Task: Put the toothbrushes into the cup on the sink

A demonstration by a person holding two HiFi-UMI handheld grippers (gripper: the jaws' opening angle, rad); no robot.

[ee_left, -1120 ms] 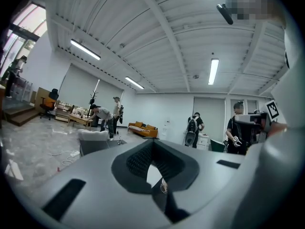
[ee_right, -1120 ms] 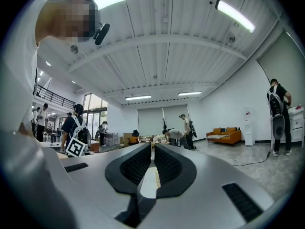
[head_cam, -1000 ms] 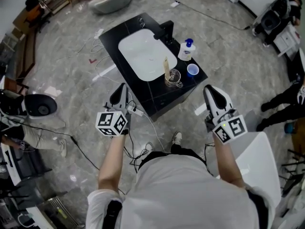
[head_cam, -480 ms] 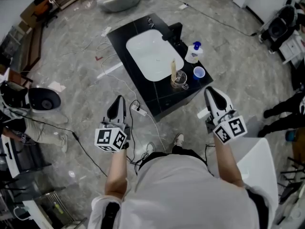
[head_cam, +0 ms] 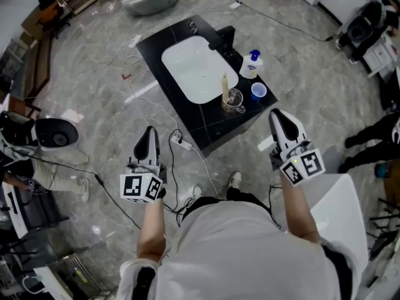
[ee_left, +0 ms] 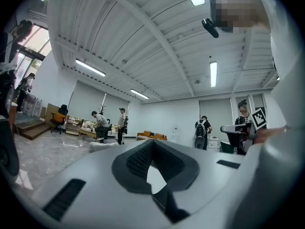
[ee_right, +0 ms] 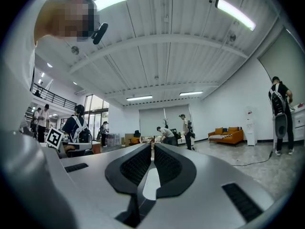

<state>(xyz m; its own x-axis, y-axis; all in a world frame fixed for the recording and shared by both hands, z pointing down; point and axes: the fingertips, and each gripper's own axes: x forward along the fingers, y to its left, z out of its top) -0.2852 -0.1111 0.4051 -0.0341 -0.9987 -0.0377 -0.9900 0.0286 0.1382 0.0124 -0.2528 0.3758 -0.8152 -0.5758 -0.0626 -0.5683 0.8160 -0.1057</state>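
A black sink counter (head_cam: pixel 209 127) with a white basin (head_cam: pixel 194 67) stands on the floor ahead of me. On its near right corner is a glass cup (head_cam: pixel 233 102) with a cream toothbrush (head_cam: pixel 225 86) upright in it. My left gripper (head_cam: pixel 149 134) hangs to the left of the counter, shut and empty. My right gripper (head_cam: pixel 280 117) is off the counter's right corner, shut with nothing between its pads. Both gripper views point up at the ceiling: the left gripper (ee_left: pixel 152 149) and the right gripper (ee_right: pixel 152 147) show closed jaws only.
A small blue cup (head_cam: pixel 257 90), a white soap bottle (head_cam: pixel 250 65) and a black faucet (head_cam: pixel 224 39) stand along the counter's right edge. A power strip with cables (head_cam: pixel 181 145) lies on the floor near the counter. A white chair (head_cam: pixel 340 211) is at my right.
My left gripper has drawn back and to the left, away from the counter. The right gripper has hardly moved. The head view has shifted slightly.
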